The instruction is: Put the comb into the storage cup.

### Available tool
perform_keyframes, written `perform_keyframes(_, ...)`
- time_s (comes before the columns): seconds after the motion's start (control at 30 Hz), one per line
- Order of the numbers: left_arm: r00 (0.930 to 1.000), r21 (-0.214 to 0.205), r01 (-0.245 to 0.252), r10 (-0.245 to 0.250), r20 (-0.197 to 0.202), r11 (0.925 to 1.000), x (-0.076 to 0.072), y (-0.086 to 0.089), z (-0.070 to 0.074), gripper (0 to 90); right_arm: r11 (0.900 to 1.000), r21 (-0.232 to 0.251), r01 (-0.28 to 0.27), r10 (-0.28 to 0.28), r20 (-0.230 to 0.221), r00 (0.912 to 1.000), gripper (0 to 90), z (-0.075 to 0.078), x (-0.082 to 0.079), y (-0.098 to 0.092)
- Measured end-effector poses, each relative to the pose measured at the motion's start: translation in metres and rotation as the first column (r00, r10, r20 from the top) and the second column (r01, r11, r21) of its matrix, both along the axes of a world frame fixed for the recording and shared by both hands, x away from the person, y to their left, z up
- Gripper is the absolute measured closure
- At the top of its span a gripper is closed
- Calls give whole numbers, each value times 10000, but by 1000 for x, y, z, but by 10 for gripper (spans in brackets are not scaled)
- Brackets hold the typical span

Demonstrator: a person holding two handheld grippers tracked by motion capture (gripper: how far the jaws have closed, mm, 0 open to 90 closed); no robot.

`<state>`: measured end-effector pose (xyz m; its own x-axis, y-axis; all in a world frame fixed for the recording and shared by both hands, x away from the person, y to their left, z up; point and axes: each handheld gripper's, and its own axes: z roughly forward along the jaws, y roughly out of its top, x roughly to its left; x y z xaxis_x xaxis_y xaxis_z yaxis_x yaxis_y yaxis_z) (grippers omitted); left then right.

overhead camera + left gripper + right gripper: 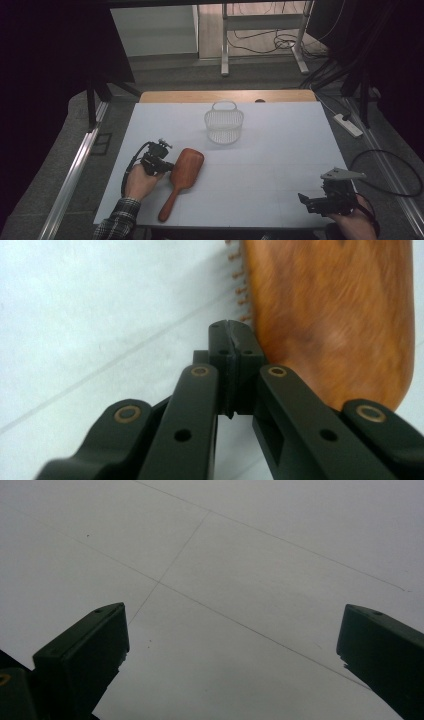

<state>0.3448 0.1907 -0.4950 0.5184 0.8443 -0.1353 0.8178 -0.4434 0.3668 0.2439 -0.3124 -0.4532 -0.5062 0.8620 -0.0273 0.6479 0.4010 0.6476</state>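
Observation:
A wooden hairbrush lies bristles down on the white table, handle toward the near edge. My left gripper is shut with nothing between its pads, its tip right at the left edge of the brush head. In the left gripper view the closed fingertips sit beside the brush's bristled edge; whether they touch it I cannot tell. My right gripper rests near the front right corner, open over bare table, as the right gripper view shows with nothing between its jaws.
A white mesh basket with a handle stands at the middle back of the table. A power strip and cables lie on the floor to the right. Metal rails run along both sides.

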Motion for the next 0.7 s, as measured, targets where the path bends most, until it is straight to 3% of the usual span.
perform_keyframes(0.17, 9999, 174, 144, -144, 18, 9997, 9, -8, -1, 891, 10000, 6, 5, -5, -9, 10000, 4, 0, 0, 0)
perform_keyframes(0.43, 9996, 34, 228, -228, 194, 9997, 9, -5, -1, 890, 10000, 36, 14, -14, -13, 10000, 5, 0, 0, 0)
perform_keyframes(0.57, 9989, -158, 210, -203, 421, 9997, 5, 0, 2, 888, 10000, 47, 6, -6, -3, 10000, 5, 0, 0, -1)
perform_keyframes(0.7, 9986, -911, 64, -16, 530, 9958, -3, 12, 5, 884, 10000, 57, 12, -12, -5, 10000, 5, 0, 0, -1)
